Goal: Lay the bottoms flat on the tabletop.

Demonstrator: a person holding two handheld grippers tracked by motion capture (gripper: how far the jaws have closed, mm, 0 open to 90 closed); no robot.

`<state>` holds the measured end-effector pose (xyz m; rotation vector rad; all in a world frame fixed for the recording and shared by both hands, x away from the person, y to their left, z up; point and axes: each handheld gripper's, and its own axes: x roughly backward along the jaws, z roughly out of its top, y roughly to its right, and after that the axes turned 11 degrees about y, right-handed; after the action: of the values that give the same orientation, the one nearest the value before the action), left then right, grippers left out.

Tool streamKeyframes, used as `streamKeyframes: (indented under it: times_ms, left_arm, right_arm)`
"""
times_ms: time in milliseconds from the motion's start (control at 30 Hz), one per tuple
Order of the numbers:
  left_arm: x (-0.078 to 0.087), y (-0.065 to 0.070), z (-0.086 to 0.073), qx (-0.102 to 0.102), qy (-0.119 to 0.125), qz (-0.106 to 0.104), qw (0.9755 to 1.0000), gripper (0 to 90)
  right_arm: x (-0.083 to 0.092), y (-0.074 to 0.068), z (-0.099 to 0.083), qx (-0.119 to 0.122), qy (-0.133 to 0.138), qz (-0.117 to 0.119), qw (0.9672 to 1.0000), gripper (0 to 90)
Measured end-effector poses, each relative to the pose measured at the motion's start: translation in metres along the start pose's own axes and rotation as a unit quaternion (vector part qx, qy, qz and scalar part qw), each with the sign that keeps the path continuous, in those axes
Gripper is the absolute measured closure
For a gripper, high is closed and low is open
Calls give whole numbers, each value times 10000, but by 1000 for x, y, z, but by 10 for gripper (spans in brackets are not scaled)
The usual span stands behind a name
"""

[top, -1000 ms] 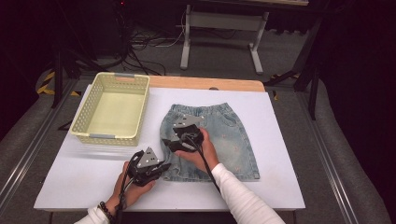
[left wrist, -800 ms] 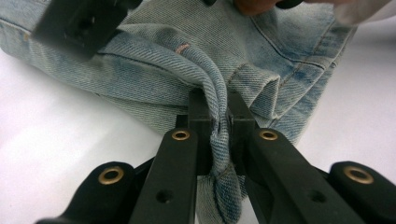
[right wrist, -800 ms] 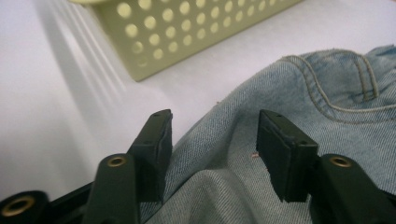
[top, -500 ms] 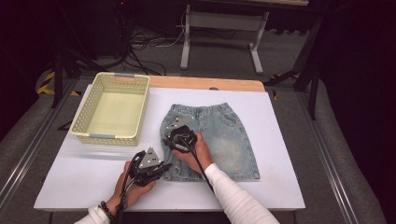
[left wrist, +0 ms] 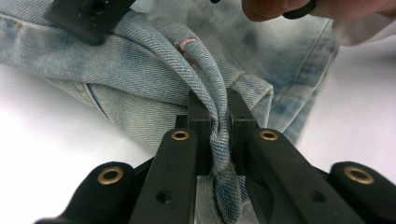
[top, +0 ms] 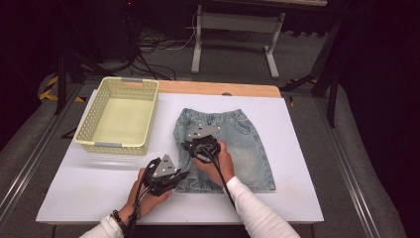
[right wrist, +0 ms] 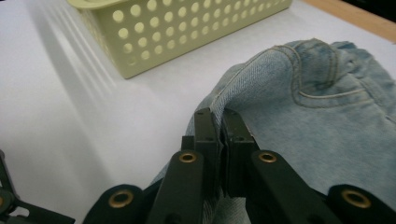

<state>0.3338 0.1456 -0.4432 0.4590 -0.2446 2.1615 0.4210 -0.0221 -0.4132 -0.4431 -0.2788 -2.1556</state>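
White sleeves (top: 257,213), black tools, brass rivets (left wrist: 180,135).

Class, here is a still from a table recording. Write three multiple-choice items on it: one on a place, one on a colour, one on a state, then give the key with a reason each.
1. Where does the basket stand relative to the denim skirt in the high view?
A. to its left
B. to its right
C. on top of it

2. What colour is the basket?
A. red
B. pale yellow
C. black

3. What is the left gripper doing?
A. hanging open above the table
B. clamping the basket rim
C. pinching a fold of the skirt

Key:
1 A, the basket sits apart from the skirt on the left half of the white table.
2 B, its perforated walls are pale yellow.
3 C, the left gripper view shows denim squeezed between its fingers.
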Motion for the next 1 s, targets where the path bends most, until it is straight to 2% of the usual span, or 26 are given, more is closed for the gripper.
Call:
streamKeyframes:
  times_ms: [167,467,1000]
  left_arm:
    - [-7,5,6,-53,64,-165,9998,846]
    - [-24,17,20,-141,213,-337,9991,846]
    - [-40,25,35,-174,428,-533,9975,847]
  right_arm:
    - [18,3,-3,57,179,-157,9997,864]
    - [47,15,-8,-117,479,-329,9982,864]
    - [75,29,-12,-263,706,-587,9954,866]
